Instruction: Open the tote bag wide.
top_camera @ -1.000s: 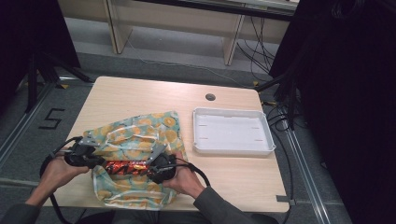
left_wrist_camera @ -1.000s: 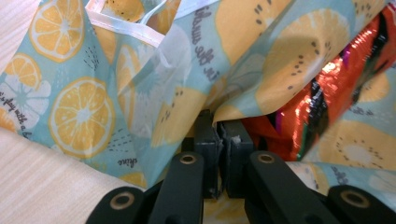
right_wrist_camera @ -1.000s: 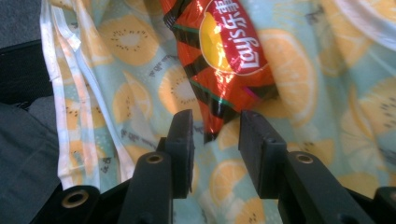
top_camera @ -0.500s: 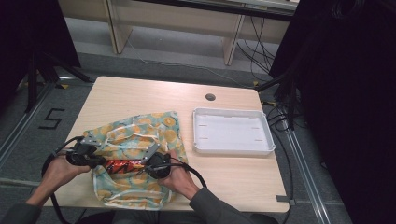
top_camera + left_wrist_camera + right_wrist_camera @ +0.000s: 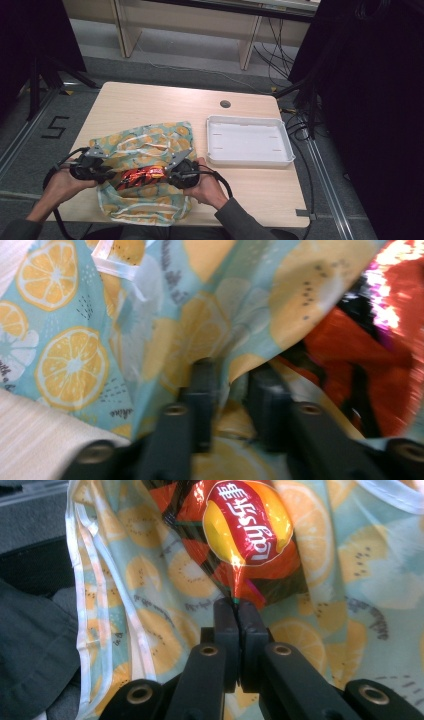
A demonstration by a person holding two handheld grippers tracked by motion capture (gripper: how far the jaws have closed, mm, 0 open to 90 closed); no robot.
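Right tongs (image 5: 235,611) pinch glossy crinkled chip bag (image 5: 240,535) | left tongs (image 5: 227,385) clamp soft citrus-print cloth (image 5: 165,315)

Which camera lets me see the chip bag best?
The right gripper view: the chip bag hangs close up with its red and yellow logo sharp, its edge pinched in the right tongs. The left gripper view shows a blurry red patch past the fruit-print bag. The high view shows it small.
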